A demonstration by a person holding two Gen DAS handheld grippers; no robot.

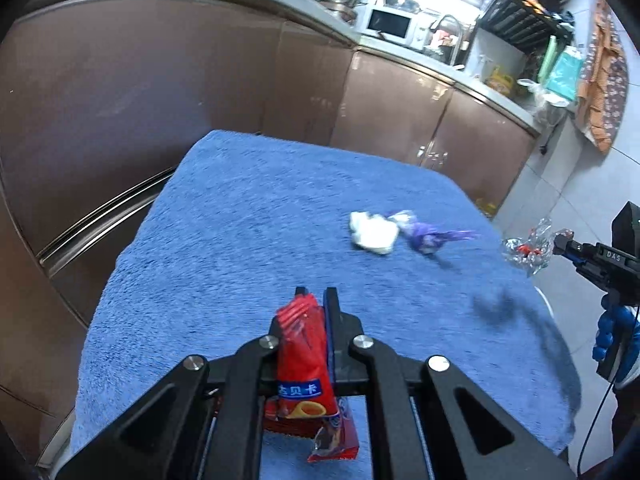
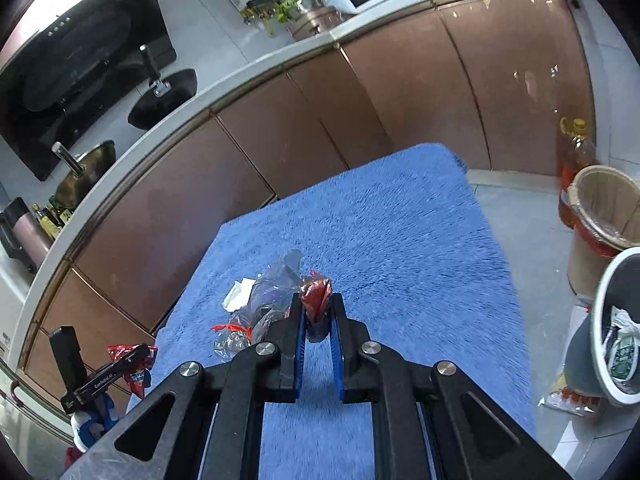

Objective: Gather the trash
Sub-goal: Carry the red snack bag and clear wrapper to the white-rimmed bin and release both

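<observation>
Tissue [image 1: 373, 233] beside purple wrapper [image 1: 424, 236] on towel [image 1: 240, 220]; left gripper [image 1: 316, 300] clenching red packet [image 1: 302, 356]; right gripper [image 2: 316, 304] clenching clear wrapper [image 2: 272, 296].

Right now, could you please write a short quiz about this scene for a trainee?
1. True or false: the left gripper is shut on a red snack wrapper.
2. What does the right gripper hold? A) white tissue B) clear and red wrapper C) nothing
3. Name the two pieces of trash lying on the blue towel.

Key
1. True.
2. B: the clear and red wrapper.
3. The white tissue and the purple wrapper.
</observation>
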